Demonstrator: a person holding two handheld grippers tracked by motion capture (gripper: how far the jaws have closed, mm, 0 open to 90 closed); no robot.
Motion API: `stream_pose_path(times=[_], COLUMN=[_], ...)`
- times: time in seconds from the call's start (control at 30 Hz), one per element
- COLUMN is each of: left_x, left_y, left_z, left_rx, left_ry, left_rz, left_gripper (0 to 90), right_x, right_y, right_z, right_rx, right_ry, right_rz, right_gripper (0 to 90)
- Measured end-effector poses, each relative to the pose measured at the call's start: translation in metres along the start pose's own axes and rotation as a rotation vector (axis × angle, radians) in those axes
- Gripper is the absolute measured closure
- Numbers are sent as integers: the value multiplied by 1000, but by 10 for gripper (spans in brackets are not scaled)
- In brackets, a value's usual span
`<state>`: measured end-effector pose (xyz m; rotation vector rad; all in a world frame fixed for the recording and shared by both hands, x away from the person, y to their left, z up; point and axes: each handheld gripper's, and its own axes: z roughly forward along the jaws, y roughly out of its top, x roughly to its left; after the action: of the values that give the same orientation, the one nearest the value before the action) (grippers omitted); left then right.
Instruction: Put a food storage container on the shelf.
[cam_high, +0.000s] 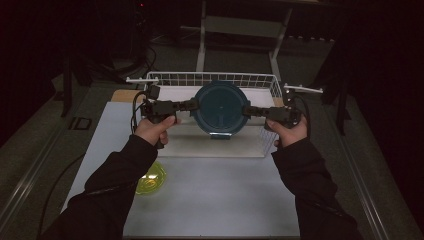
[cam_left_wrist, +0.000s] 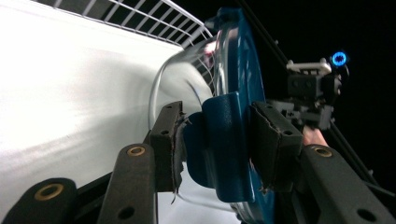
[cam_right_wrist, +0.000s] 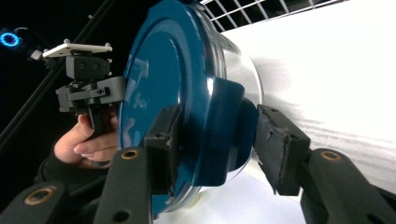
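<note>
gripping the lidded bowl (cam_high: 220, 109) above the wire basket (cam_high: 260, 80), left gripper (cam_high: 192, 105) clamped on its nine o'clock latch, right gripper (cam_high: 246, 110) looser at three o'clock, so it could slip and drop.
</note>
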<state>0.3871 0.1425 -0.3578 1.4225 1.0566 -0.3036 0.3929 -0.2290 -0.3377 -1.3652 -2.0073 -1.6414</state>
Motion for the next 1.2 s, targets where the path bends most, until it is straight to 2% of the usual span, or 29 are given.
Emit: stream_pose_path(times=[0.07, 0.13, 0.4, 0.5, 0.63, 0.7, 0.8, 0.97, 1.1, 1.2], left_x=[3, 5, 8, 8, 4, 2, -3, -9, -15, -21], left_y=[3, 6, 9, 9, 9, 9, 9, 9, 6, 0], left_z=[2, 3, 5, 6, 5, 5, 4, -5, -14, -18], left_rx=[-4, 3, -11, -20, -26, -26, -27, -71, -97, -89], left_ry=[2, 3, 38, 57, 100, 106, 120, 156, 142, 108], left_rz=[-29, -32, -31, -14, 53, 70, 93, 143, 176, 221], left_gripper=[552, 545, 508, 481, 457, 442, 424, 389, 350, 304], right_x=[0, -2, -6, -7, -9, -9, -6, -1, 3, 8], right_y=[3, 5, 12, 15, 16, 17, 18, 19, 16, 11], right_z=[1, 3, 8, 10, 12, 12, 12, 6, 0, -5], right_rx=[-3, -6, -16, -19, -17, -17, -16, -35, -46, -48], right_ry=[-12, -11, -21, -36, -26, -25, -43, -71, -71, -91], right_rz=[3, 16, 35, 31, 39, 37, 15, -26, -51, -97], right_gripper=[502, 497, 478, 471, 476, 477, 480, 464, 458, 461])
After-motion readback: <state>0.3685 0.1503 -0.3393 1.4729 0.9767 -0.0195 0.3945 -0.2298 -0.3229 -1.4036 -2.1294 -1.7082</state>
